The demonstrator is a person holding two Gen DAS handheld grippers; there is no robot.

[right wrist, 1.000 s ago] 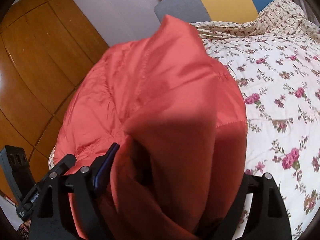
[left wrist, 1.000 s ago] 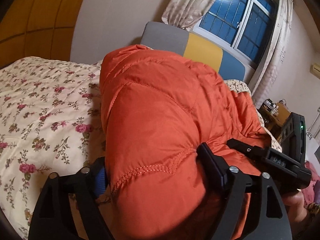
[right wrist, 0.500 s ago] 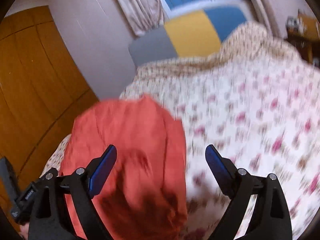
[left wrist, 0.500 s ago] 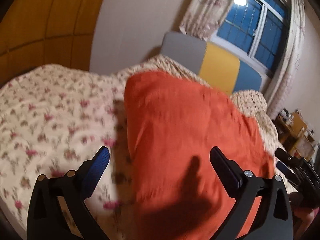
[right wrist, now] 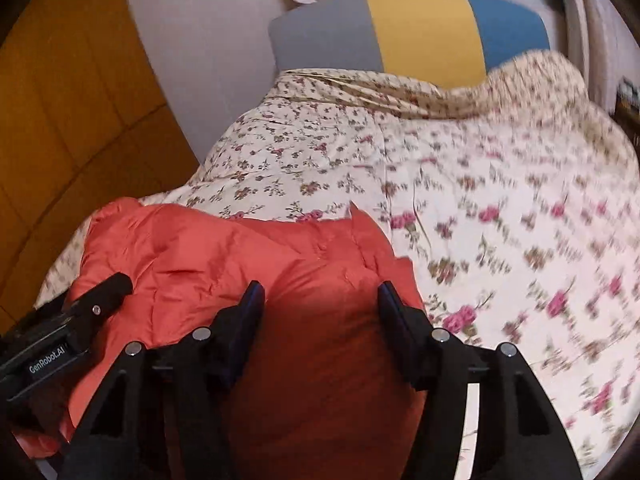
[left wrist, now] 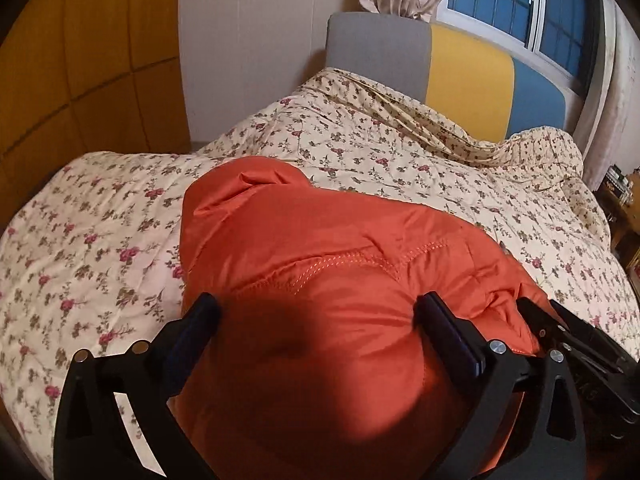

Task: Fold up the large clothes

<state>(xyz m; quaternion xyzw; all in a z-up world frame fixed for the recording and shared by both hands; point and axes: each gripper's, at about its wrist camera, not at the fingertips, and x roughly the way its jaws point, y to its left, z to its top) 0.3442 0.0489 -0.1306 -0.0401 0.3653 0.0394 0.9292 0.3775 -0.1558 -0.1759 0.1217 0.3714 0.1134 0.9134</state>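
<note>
The orange jacket (left wrist: pixel 320 280) lies bunched at the bed's (left wrist: pixel 440 168) near edge. The left claw (left wrist: pixel 316 320) and right claw (right wrist: pixel 320 304) are wide apart, straddling it.

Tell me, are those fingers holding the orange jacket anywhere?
Cannot tell: both grippers, left and right, straddle bulges of the orange jacket with fingers apart.

Floral bedspread (left wrist: pixel 400 152), tricolour headboard (left wrist: pixel 464 60)

Right tongs (right wrist: pixel 320 312) spread over orange jacket (right wrist: pixel 208 256) (floral bedspread (right wrist: pixel 500 200) beneath).
</note>
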